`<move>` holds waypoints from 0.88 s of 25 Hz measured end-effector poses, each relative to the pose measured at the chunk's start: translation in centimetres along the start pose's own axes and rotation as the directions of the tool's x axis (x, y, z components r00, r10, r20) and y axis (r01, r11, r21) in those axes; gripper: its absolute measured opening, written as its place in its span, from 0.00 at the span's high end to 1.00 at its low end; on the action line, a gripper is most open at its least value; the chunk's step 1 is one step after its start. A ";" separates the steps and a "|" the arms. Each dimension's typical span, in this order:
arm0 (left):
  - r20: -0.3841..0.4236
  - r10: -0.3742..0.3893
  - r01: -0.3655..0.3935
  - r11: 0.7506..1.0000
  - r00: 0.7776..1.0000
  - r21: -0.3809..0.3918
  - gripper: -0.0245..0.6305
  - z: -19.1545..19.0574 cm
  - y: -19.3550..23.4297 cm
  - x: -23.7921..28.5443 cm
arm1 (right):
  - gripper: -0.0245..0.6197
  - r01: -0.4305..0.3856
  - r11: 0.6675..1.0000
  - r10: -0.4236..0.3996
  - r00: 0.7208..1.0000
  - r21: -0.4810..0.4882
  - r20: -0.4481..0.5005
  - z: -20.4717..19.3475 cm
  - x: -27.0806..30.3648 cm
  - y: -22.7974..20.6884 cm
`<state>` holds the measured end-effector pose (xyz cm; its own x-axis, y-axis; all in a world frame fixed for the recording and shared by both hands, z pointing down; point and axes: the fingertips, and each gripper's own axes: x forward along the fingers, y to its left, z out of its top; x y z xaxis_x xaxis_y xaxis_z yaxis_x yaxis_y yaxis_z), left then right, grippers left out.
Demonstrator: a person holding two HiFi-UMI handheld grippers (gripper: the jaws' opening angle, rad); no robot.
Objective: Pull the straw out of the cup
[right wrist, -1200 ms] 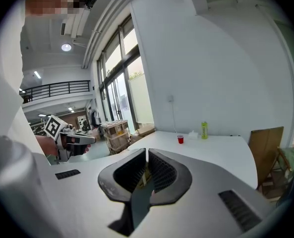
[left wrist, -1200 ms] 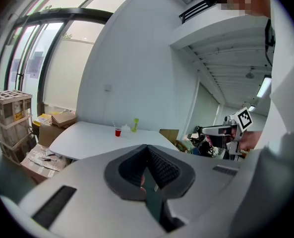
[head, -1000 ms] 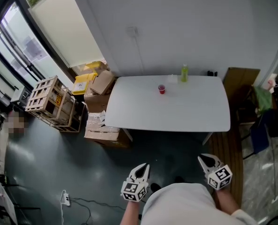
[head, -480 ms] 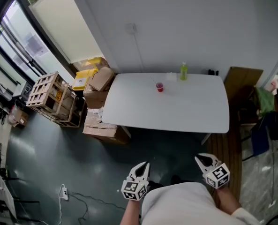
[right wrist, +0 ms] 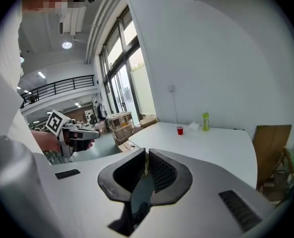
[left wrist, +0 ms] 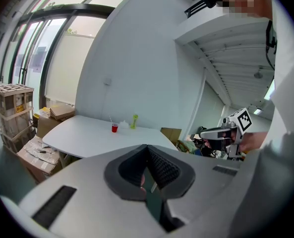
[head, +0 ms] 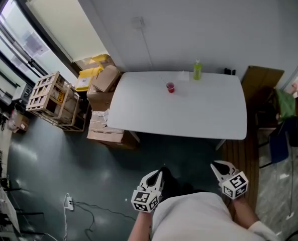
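Person [head: 189,219] stands well back from a white table [head: 189,117] — red cup [head: 170,87] and green bottle [head: 197,70] near its far edge. Left gripper [head: 157,176] and right gripper [head: 218,168] — both clenched, empty.

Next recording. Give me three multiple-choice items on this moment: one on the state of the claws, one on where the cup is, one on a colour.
1. The left claw and the right claw are:
A. both wide open
B. both shut, holding nothing
C. both shut on a straw

2. The red cup is:
A. on the white table, toward its far edge
B. in the left claw
C. in the right claw

3. The bottle standing near the cup is:
A. blue
B. black
C. green

Answers:
1 B: in each gripper view the jaws stand together with nothing between them.
2 A: the head view shows the cup on the tabletop, far from both claws, which are held close to the person.
3 C: the bottle shows yellow-green against the wall.
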<state>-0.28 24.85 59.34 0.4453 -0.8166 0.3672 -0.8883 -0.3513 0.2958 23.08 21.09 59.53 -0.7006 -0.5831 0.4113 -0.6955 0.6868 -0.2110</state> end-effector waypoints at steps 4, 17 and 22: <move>0.000 -0.013 0.013 1.000 1.000 0.002 0.96 0.6 1.7 1.1 | 0.89 0.028 1.000 -0.028 1.000 0.009 -0.008 1.0 1.3 -0.4; -0.006 -0.093 0.093 0.996 0.996 0.015 0.96 5.1 8.9 5.7 | 0.89 0.114 0.992 -0.115 0.993 0.049 0.016 5.1 8.0 -1.4; -0.019 -0.121 0.121 0.992 0.993 0.025 0.96 6.8 12.0 7.3 | 0.89 0.143 0.988 -0.143 0.990 0.060 -0.001 6.3 11.1 -1.8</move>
<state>-8.43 11.53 59.61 0.5513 -0.7596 0.3451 -0.8303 -0.4590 0.3163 15.61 10.66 58.93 -0.5938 -0.6748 0.4382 -0.7967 0.5693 -0.2030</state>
